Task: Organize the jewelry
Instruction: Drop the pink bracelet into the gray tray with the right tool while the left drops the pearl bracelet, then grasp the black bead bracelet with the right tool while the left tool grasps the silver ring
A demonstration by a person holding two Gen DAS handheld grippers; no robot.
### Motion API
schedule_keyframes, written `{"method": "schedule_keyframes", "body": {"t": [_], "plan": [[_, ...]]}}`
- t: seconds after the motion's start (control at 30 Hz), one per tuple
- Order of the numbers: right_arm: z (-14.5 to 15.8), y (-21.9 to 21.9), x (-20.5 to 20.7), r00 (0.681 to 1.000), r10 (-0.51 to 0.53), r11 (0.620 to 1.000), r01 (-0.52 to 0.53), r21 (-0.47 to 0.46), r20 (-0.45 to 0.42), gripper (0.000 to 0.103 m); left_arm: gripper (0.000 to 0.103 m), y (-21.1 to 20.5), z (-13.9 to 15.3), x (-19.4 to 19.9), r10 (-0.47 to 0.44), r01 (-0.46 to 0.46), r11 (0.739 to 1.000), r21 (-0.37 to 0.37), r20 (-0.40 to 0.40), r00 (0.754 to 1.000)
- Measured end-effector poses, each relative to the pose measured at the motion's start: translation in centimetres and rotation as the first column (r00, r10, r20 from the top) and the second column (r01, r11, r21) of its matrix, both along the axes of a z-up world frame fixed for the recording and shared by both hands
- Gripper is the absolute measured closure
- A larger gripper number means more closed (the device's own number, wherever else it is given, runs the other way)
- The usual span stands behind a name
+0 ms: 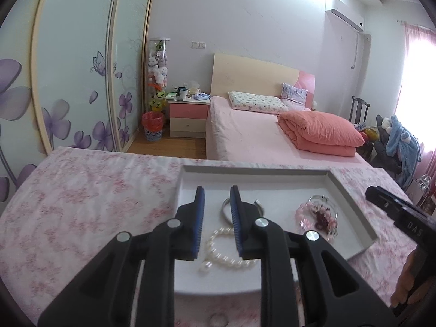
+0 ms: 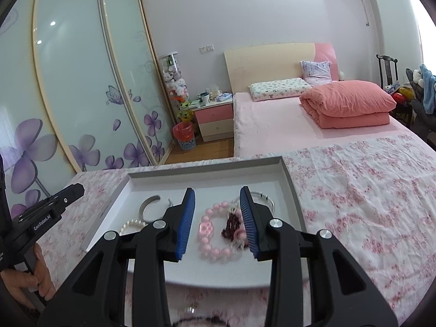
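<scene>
Pearl bracelet and bangle in tray, left of bead bracelets

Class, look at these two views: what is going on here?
A person holds a gripper in each hand over a white tray on a floral-covered table. The left gripper hangs open above a pearl bracelet and a silver bangle. The right gripper hangs open above a pink bead bracelet. Neither grips anything.

A pink-sheeted bed with a cream headboard carries a folded salmon quilt and a patterned pillow. Left of the bed stands a pink-and-cream nightstand, then a red-lined wastebasket beside it.
</scene>
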State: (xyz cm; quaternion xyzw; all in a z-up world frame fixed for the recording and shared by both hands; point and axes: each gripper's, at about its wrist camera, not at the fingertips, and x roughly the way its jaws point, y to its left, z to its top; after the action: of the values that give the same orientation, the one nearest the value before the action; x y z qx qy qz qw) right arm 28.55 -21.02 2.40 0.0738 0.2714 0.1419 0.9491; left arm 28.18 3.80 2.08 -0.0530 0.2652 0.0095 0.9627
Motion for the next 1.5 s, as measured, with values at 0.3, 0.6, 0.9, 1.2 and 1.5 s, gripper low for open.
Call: {"method": "schedule_keyframes", "body": {"t": [0.3, 0.6, 0.9, 1.2, 1.5], "plan": [[-2.1, -1.2, -4.2, 0.997, 0.027, 0.997, -0.033, -0.064, -0.079, 0.067, 0.074, 2.2, -1.6, -4.7, -0.005, 0.004, 1.000, -0.007, -0.055, 0.998], [-5.4, -1.7, -6.8, 0.972, 0.062, 0.993, -0.082, -0.079, -0.228, 0.067, 0.067, 2.0, -3.7, -7.3, -0.039, 0.038, 0.999, -0.007, -0.121, 0.992], [-7.0, -0.4, -7.3, 0.955, 0.065, 0.989, -0.099, -0.106, -0.289, 0.067, 0.058, 0.3, -5.3, -7.9, -0.064, 0.070, 0.997, 0.025, -0.178, 0.982], [-8.0, -0.2, -7.0, 0.945, 0.050, 0.987, -0.096, -0.130, -0.323, 0.087, 0.048, -0.6, -6.7, -8.1, -0.079, 0.094, 0.994, 0.057, -0.226, 0.971], [-7.7, -2.0, -6.9, 0.954, -0.042, 0.988, -0.006, -0.157, -0.297, 0.089, 0.042, -0.9, -7.3, -7.6, -0.088, 0.107, 0.992, 0.061, -0.262, 0.961]]}}
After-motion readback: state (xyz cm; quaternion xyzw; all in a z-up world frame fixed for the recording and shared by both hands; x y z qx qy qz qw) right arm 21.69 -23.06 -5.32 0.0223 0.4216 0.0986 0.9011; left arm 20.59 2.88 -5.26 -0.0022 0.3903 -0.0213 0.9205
